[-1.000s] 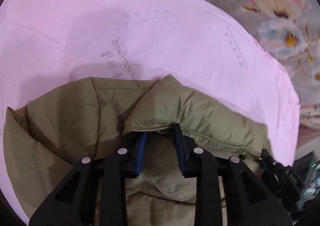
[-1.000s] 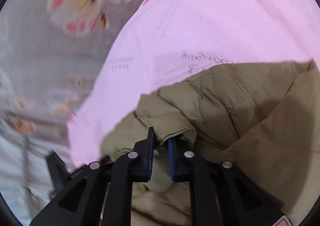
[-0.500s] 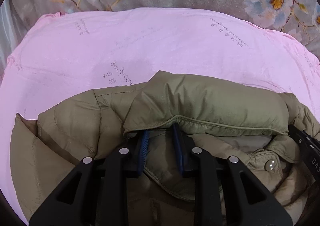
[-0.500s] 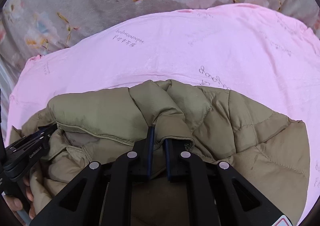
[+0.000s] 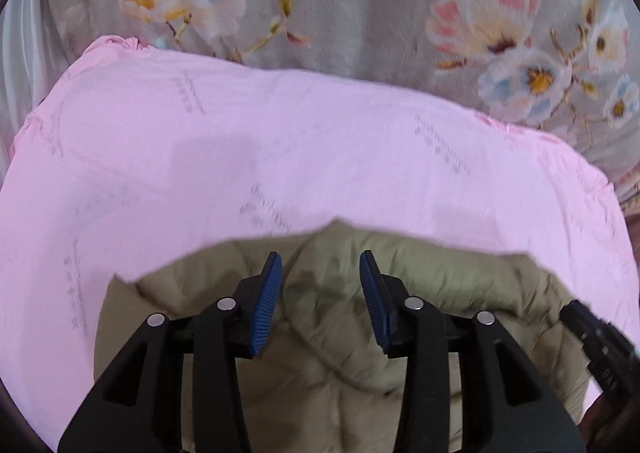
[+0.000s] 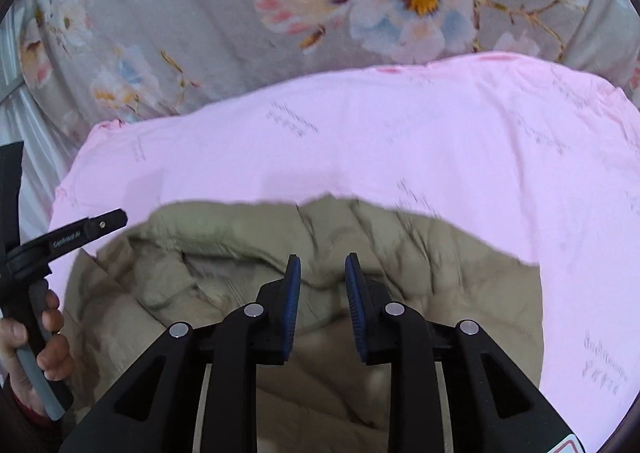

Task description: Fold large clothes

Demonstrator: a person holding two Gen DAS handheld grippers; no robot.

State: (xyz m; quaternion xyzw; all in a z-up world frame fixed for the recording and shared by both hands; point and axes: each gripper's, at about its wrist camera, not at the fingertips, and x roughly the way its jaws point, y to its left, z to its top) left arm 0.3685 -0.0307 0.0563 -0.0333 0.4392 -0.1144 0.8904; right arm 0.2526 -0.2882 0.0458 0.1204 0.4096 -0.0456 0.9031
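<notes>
A: Surface, both views: a pink sheet (image 5: 280, 157) printed with faint script, spread over grey fabric with a floral print (image 5: 360, 13), which shows along the far edge and to both sides. Pale folds of cloth at the far left edge of the left wrist view; what they belong to cannot be told.

B: Task item: an olive quilted jacket (image 6: 248, 253), lying bunched on the near part of the pink sheet, below both cameras.

A: Left gripper (image 5: 320, 265): blue ribbed pads apart, having just opened; nothing between them, the jacket lying beneath and clear of them.

B: Right gripper (image 6: 322, 265): pads likewise apart, with a narrower gap, having just opened; no fabric clamped.

A: Surroundings: in the right wrist view the left gripper's black fingers enter from the left over the jacket's edge, its handle held by the person's hand (image 6: 44, 341). In the left wrist view, part of the right gripper shows at the lower right.
</notes>
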